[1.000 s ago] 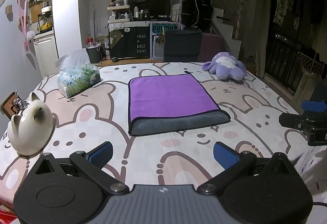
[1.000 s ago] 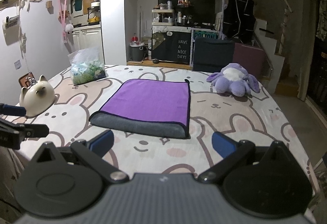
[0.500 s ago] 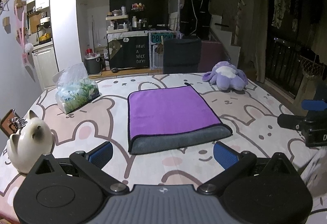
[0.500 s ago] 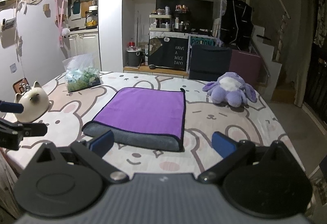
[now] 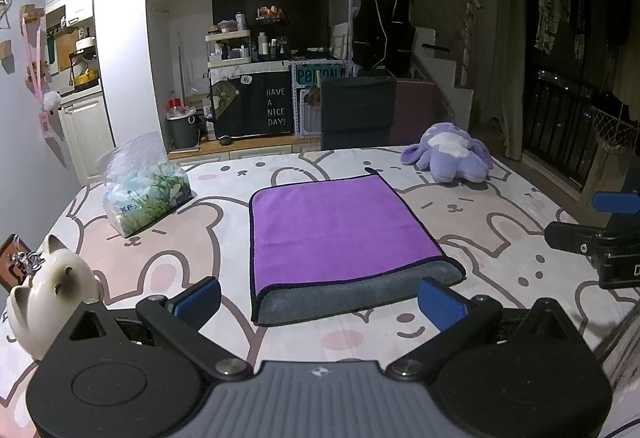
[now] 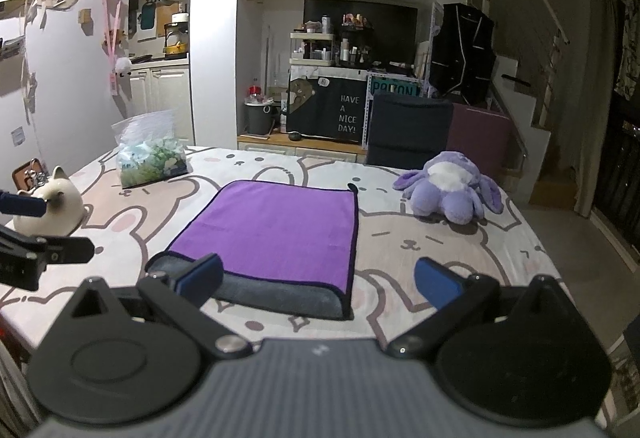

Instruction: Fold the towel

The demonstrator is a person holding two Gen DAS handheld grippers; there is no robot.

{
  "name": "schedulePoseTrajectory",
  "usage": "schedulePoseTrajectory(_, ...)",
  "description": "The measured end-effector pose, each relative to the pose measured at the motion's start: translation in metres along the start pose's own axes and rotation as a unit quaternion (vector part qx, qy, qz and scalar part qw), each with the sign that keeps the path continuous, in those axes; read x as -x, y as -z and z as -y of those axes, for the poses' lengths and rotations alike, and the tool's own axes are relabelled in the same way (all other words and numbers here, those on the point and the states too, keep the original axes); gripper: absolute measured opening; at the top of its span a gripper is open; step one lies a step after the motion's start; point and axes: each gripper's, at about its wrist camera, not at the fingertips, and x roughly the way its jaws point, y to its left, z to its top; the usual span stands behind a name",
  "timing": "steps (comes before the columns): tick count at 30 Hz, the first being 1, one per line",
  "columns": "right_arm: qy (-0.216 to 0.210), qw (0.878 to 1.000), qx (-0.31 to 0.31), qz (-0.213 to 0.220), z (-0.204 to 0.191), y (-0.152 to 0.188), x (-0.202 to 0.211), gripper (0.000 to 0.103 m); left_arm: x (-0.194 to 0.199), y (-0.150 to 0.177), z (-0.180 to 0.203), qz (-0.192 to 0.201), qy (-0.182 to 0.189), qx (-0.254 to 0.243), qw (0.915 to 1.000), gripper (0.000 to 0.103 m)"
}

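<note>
Left wrist view: set low behind the left gripper (image 5: 319, 303), at the near edge of the table (image 5: 500, 206), left of centre; faces the far kitchen wall.
Right wrist view: set low behind the right gripper (image 6: 319, 283), at the near edge, right of centre; faces far and slightly left.
Nearness: both close to the near fold of the towel (image 5: 336, 226), just beyond the spread fingers.
Cross-sight: right gripper body at the right edge of the left view; left gripper body at the left edge of the right view.
Shared part: towel (image 6: 276, 226), cat figurine (image 5: 52, 290) (image 6: 52, 206), tissue bag (image 5: 146, 194) (image 6: 150, 158), purple plush (image 5: 448, 154) (image 6: 452, 192), chalkboard sign (image 5: 276, 108) (image 6: 348, 114).
</note>
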Motion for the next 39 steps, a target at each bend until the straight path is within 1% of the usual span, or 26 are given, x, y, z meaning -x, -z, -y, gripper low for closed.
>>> schedulePoseTrajectory(8,0.006,1.0,0.003,0.006,0.002,-0.005,-0.005,0.103,-0.019,-0.011,-0.012,-0.001,-0.004,0.011,0.9999,0.103)
schedulePoseTrajectory(15,0.016,1.0,0.001,0.007,0.006,-0.013,-0.014,0.103,-0.035,-0.024,-0.02,0.004,-0.025,0.001,0.9997,0.103)
schedulePoseTrajectory(21,0.023,1.0,-0.008,0.002,0.011,-0.022,-0.03,0.103,-0.052,-0.033,-0.028,0.0,-0.039,-0.005,0.9992,0.103)
schedulePoseTrajectory(24,0.021,1.0,-0.016,-0.007,0.013,-0.026,-0.039,0.103,-0.061,-0.034,-0.032,-0.001,-0.039,0.0,0.9992,0.103)
schedulePoseTrajectory(28,0.005,0.999,-0.029,-0.035,0.015,-0.027,-0.054,0.103,-0.072,-0.034,-0.037,-0.006,-0.034,0.014,0.9993,0.103)
schedulePoseTrajectory(34,0.01,0.998,-0.02,-0.052,0.016,-0.023,-0.071,0.103,-0.094,-0.031,-0.046,-0.02,-0.022,0.036,0.9989,0.103)
schedulePoseTrajectory(39,0.009,0.997,-0.036,-0.074,0.024,-0.02,-0.09,0.103,-0.118,-0.029,-0.058,-0.044,-0.022,0.055,0.9973,0.103)
